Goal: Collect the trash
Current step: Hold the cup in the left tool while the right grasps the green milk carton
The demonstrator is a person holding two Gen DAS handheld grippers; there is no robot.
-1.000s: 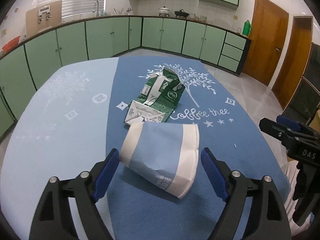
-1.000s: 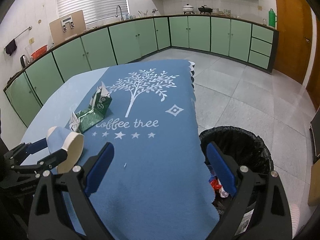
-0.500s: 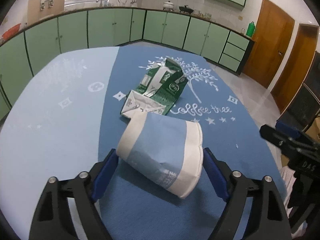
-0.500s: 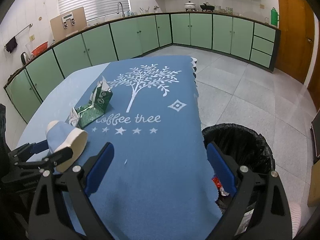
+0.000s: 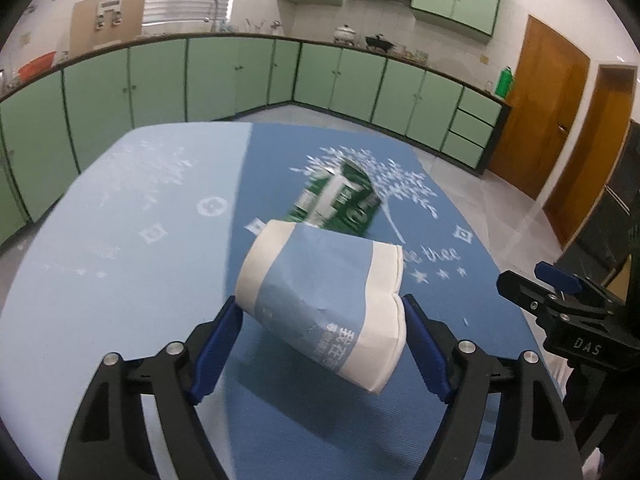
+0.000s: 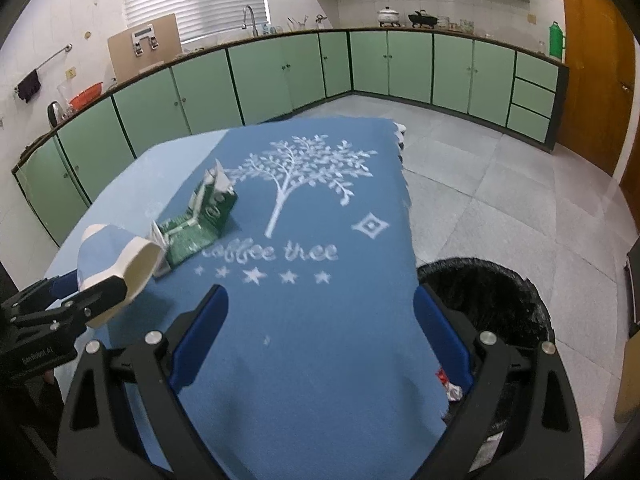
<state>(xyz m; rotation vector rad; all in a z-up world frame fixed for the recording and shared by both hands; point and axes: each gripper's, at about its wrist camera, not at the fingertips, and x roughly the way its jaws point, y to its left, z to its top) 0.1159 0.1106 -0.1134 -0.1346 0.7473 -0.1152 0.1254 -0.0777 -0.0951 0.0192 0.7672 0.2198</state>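
Already the left gripper (image 5: 322, 312) pinches the paper cup (image 5: 324, 300) across its dented, light, crushable wall; the right gripper (image 6: 320, 332) hangs wide, empty.

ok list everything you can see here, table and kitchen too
paper cup: 1, blue and white, crushed, held by left gripper
carton: 1, green, flattened, mid-table
tablecloth: 1, two blues, white tree print, covering table
bin: 1, black liner, floor right of table
cabinets: row, green, along walls
doors: 2, brown, right wall
left gripper: black, blue pads, shut on cup
right gripper: black, blue pads, open, above table edge
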